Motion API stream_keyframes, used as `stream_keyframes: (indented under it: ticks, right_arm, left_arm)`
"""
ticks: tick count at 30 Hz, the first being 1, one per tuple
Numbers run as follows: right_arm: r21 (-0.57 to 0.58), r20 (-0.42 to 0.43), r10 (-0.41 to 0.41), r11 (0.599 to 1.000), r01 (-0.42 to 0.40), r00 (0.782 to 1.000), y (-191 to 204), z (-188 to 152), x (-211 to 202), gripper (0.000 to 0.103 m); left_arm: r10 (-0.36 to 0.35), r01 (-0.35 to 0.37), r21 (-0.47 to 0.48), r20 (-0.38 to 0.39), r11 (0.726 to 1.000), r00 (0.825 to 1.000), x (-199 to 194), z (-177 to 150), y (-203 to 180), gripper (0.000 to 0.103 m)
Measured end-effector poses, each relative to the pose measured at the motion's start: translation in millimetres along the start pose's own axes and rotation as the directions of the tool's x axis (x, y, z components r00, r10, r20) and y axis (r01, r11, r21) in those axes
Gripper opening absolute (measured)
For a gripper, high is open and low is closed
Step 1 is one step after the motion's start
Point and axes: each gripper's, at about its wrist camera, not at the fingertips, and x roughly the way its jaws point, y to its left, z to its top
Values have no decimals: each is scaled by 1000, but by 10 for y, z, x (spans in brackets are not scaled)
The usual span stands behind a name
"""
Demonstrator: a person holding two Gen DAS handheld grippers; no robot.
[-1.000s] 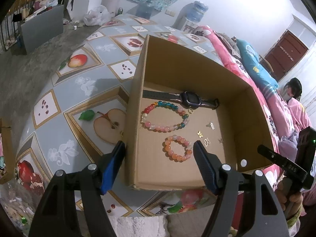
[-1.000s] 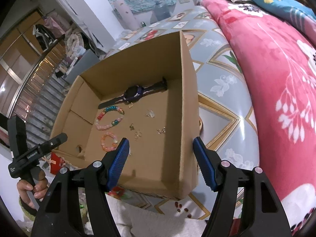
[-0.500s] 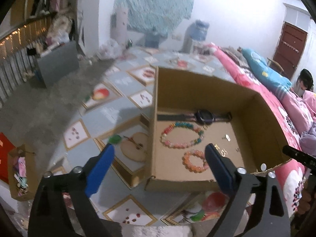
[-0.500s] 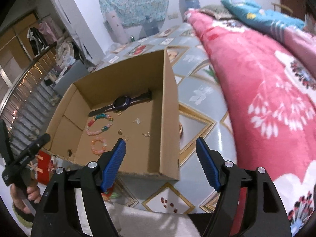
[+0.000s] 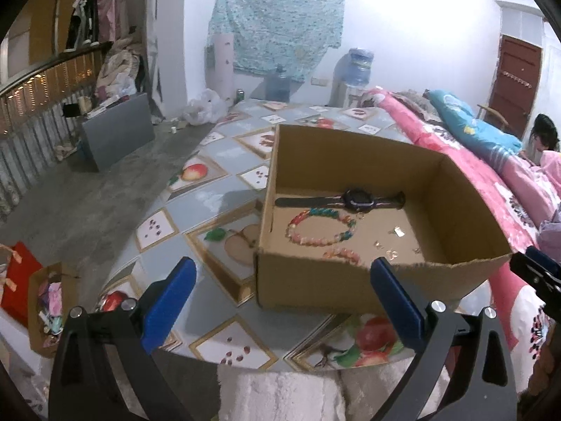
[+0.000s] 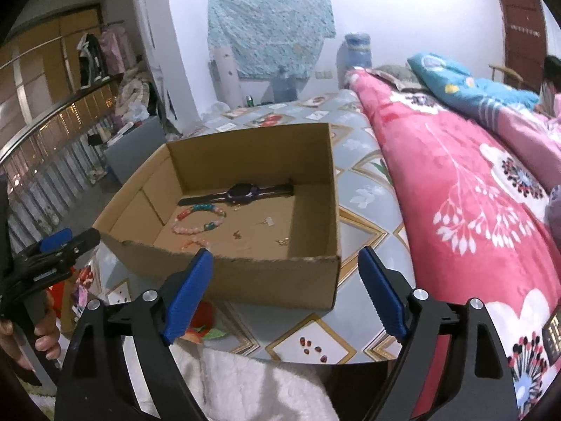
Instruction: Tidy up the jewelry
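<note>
Inside the cardboard box [image 5: 350, 280] | watch [image 5: 357, 199], bracelets [image 5: 320, 226] laid apart — we judge for tidiness | our left gripper [image 5: 280, 301] gapes empty | right gripper [image 6: 280, 291] opening, empty

- No lettering, brand name or label can be read anywhere in either view.
- A small display [image 6: 553, 337] at the lower right edge of the right wrist view shows pale digits (too cut off and blurred to make out).
- The cardboard box [image 5: 354, 286] carries no visible print.
</note>
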Motion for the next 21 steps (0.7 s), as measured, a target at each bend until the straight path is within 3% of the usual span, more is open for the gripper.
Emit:
stream_keyframes:
  ticks: [7,15,21]
  right_arm:
    - [-47,24,1,999,1,1000,194,-111,-107,95]
    - [-36,-112,-22,999,18,994,373,-216,200,95]
    - [-35,-160,-58,998,53,985,481,-184,372,95]
  left_arm:
    - [54,-54,4,23,999,998,-49,-63,-84,97]
    - [64,-60,41,-116,997,991,200,-155,-223,97]
    - [82,-71,68,-167,995,982,285,-168,-327,97]
